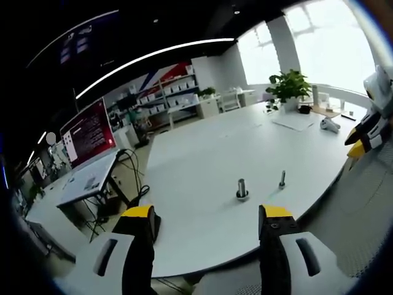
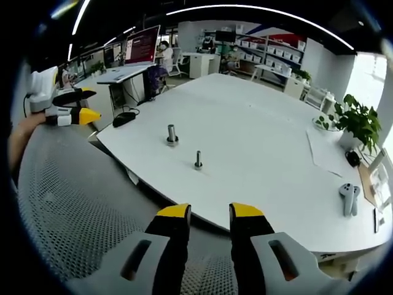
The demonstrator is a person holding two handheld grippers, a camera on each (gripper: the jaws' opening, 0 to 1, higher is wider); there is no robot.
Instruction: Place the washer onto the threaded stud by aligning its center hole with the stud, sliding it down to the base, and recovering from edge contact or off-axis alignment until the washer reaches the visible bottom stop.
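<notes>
Left gripper (image 1: 209, 216): fingers spread wide, nothing between them, hovering off the near edge of the counter (image 1: 202, 153). Right gripper (image 2: 209, 212): fingers a narrow gap apart, also empty, held back over a grey mesh chair back (image 2: 73, 203) short of the counter edge. In the right gripper view the left gripper also shows at far left, well clear of the parts.

Two parts stand upright on the white counter, near each other but apart: a thicker stud with a collar at its base (image 1: 242, 188), and a slimmer threaded stud (image 1: 282, 179). Can't tell whether that collar is the washer already seated or part of the stud; too small to resolve. No loose washer made out.

Judgement: both grippers parked at standoff, probably start or finish pose.

Further out: a controller (image 2: 349, 199), papers and a potted plant (image 2: 356, 121) on the far side, a laptop (image 2: 141, 46) on the neighbouring desk.
</notes>
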